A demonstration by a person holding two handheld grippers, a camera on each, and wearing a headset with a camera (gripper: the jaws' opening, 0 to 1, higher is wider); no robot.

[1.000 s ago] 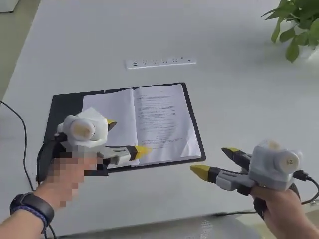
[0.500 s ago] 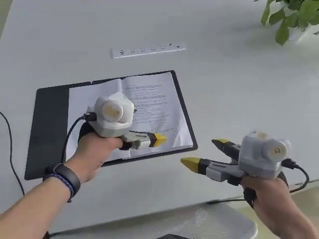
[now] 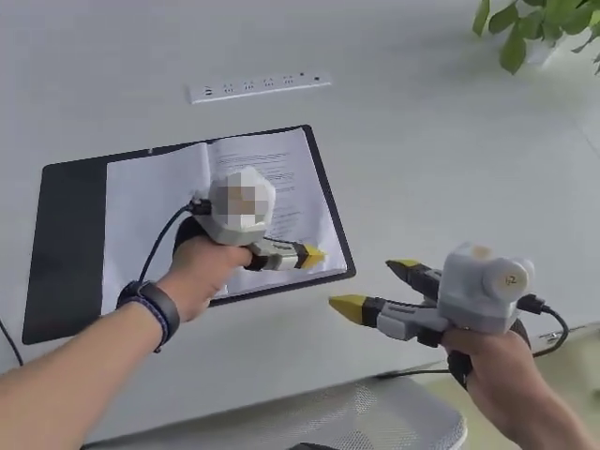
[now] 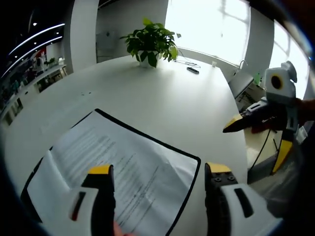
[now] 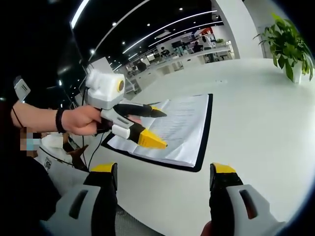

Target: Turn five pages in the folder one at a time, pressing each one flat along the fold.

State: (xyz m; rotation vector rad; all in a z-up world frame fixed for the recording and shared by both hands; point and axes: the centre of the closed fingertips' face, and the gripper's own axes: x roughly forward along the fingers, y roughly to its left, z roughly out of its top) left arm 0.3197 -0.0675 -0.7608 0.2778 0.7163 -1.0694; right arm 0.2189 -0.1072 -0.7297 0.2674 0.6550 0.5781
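Observation:
A black folder (image 3: 66, 262) lies open on the white table, a blank sheet on its left and a printed page (image 3: 281, 178) on its right. My left gripper (image 3: 302, 249) hovers open over the printed page's near right corner, nothing between its jaws. From the left gripper view the printed page (image 4: 118, 167) lies just ahead of the left gripper (image 4: 158, 169). My right gripper (image 3: 375, 288) is open, off the folder by the table's front edge, pointing left. In the right gripper view, the right gripper (image 5: 162, 168) faces the folder (image 5: 182, 128) and the left gripper (image 5: 156, 128).
A white power strip (image 3: 258, 86) lies beyond the folder. A potted plant (image 3: 534, 28) stands at the far right corner. A cable (image 3: 553, 323) trails from the right gripper. A mesh chair back (image 3: 356, 417) sits below the table's near edge.
My left gripper has moved right, from over the blank left sheet to the printed page's near right corner. The right gripper has stayed by the front edge. The camera has shifted.

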